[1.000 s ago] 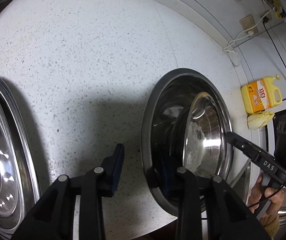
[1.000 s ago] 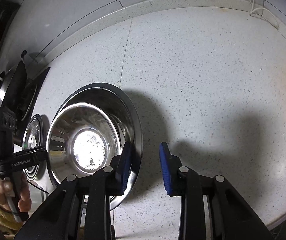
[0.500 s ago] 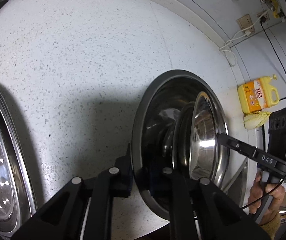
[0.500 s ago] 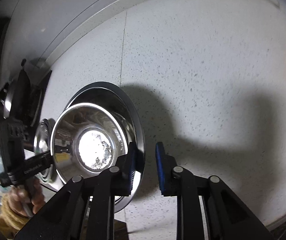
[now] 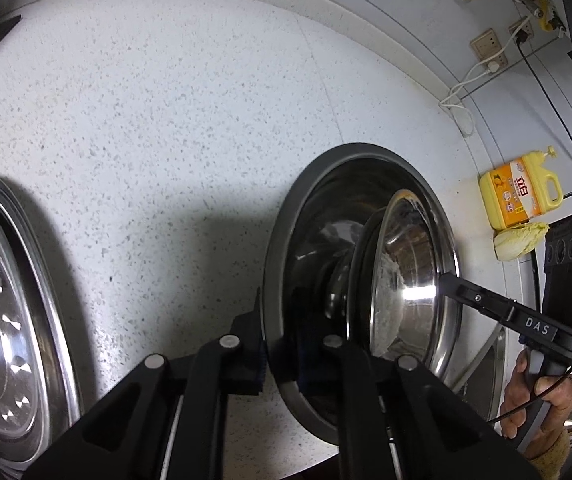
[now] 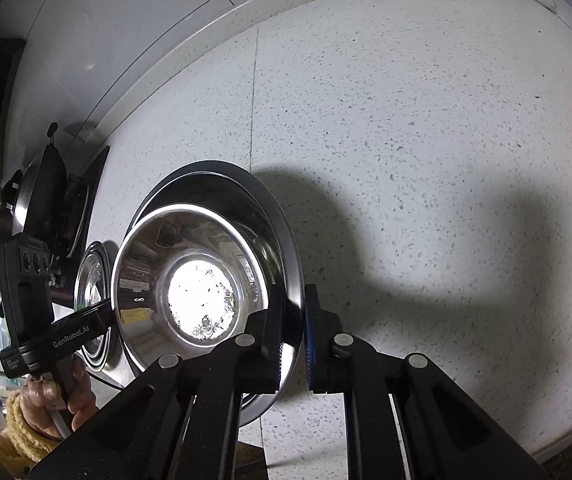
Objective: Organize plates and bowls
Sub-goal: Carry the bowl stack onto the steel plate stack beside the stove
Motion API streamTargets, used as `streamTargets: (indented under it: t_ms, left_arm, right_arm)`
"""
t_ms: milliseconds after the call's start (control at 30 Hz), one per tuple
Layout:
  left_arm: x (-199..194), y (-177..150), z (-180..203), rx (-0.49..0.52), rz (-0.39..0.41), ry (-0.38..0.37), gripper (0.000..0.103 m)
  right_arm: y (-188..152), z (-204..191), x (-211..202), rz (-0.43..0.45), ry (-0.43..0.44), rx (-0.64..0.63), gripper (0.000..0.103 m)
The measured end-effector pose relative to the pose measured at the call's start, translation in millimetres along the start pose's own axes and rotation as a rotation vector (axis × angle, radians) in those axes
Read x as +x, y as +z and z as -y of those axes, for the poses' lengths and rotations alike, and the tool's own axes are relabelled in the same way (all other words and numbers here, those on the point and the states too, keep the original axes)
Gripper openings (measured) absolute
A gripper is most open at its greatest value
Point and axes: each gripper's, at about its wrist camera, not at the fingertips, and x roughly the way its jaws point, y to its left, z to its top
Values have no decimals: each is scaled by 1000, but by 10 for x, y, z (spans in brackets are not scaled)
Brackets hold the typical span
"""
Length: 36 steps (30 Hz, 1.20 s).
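A large steel bowl (image 5: 317,216) is sitting on the speckled white counter (image 5: 166,120), with a smaller steel bowl (image 6: 190,280) nesting inside it and tilting, its bright bottom showing white residue. The left gripper (image 5: 280,354) is pinching the near-left rim of the large bowl, one finger outside the wall and one inside, the jaws nearly together on the metal. The right gripper (image 6: 294,340) is straddling the right rim of the large bowl; its blue pads are standing only a little apart with the rim between them, and whether they are pressing the metal cannot be told. In the right wrist view the left gripper (image 6: 112,312) is reaching in at the far side of the bowls.

To the left, well apart, a patterned steel plate (image 5: 2,320) is lying on the counter. At the far right a yellow detergent bottle (image 5: 519,192) is standing by the wall, with a piece of cabbage (image 5: 519,240) just beside it. Wall sockets (image 5: 485,44) with cables are showing above.
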Motion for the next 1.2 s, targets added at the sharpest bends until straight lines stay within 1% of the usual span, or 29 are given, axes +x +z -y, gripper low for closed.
streamTargets:
  t_ms: [167,300,467,600,800,900,1000,1200]
  left_arm:
    - [-110,-9,-46,0,28,-10,9]
    - [-246,8,-116,-1,52,-16,9]
    - [-516,39,-282,-6,96,-14,9]
    - [-779,51,-475,-18,139,4,9]
    - [-1233,-4,-940,-60,202,40,9]
    - [-1456,-70,-1285,-99,225,65,9]
    - [-1642,-149,-1602,-134,239,83,9]
    - [-1908,-305,-2109,-183,261,122,9]
  right_arm:
    - [-4,-14,-61,10,-8,-3,9]
    - [-9,-99,-110,22,-11,-3,9]
    - [25,-287,-146,31,-4,-21,9]
    - [51,-528,-133,33,7,-53,9]
    - [49,-1013,3,16,37,-123,9]
    - [31,-1272,104,0,53,-160,9]
    - [-11,-1543,261,-29,68,-198,9]
    - [-49,-2035,549,-76,96,-252,9]
